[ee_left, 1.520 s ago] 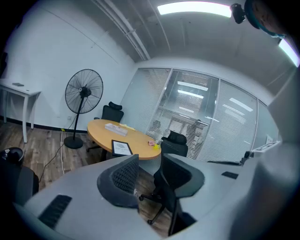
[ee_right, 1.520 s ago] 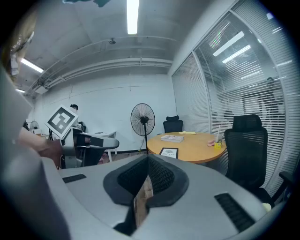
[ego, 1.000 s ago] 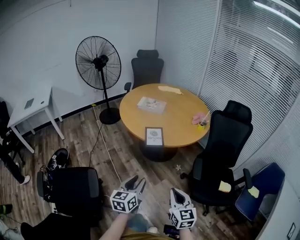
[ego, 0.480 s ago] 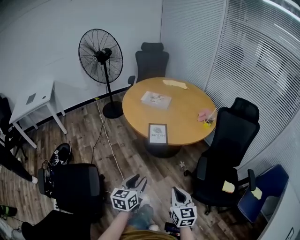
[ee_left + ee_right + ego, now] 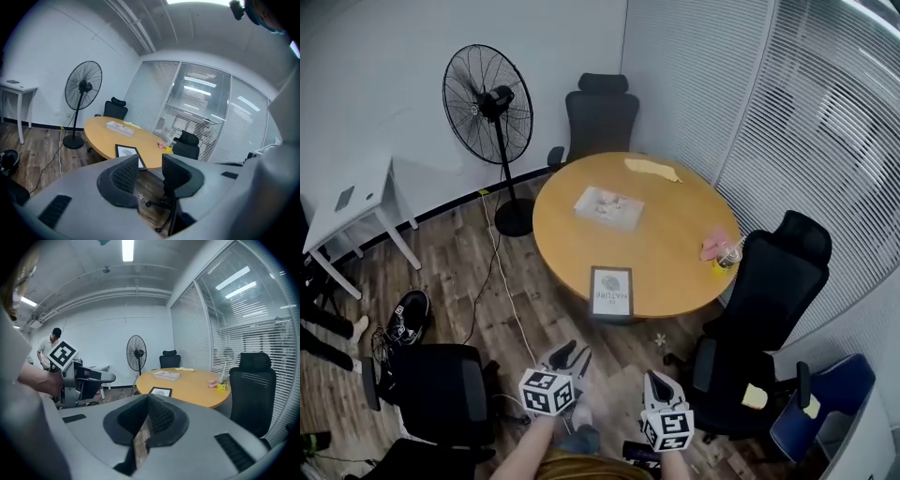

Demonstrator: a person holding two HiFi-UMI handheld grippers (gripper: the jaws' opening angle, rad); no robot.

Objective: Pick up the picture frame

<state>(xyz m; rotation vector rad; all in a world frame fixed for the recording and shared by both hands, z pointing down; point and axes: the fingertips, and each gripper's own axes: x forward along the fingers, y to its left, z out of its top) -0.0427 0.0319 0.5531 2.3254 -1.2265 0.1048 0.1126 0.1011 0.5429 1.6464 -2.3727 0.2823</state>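
The picture frame [image 5: 611, 291], black-edged with a pale print, lies flat on the near edge of the round wooden table [image 5: 675, 234]. It also shows in the left gripper view [image 5: 127, 151] and the right gripper view [image 5: 161, 391]. Both grippers hang over the floor well short of the table, pointing towards it. My left gripper [image 5: 567, 357] [image 5: 151, 160] is open with nothing between its jaws. My right gripper [image 5: 655, 379] [image 5: 148, 397] is shut, its tips meeting, and it holds nothing.
A standing fan [image 5: 487, 94] and its cable [image 5: 502, 281] are left of the table. Black office chairs stand behind the table [image 5: 602, 117], at its right [image 5: 769, 309] and at my near left [image 5: 441, 384]. On the table are a flat box [image 5: 607, 206] and a yellow cup [image 5: 727, 260].
Both grippers and the head view have moved forward towards the table, so the frame sits closer. The jaws of both grippers look the same as before.
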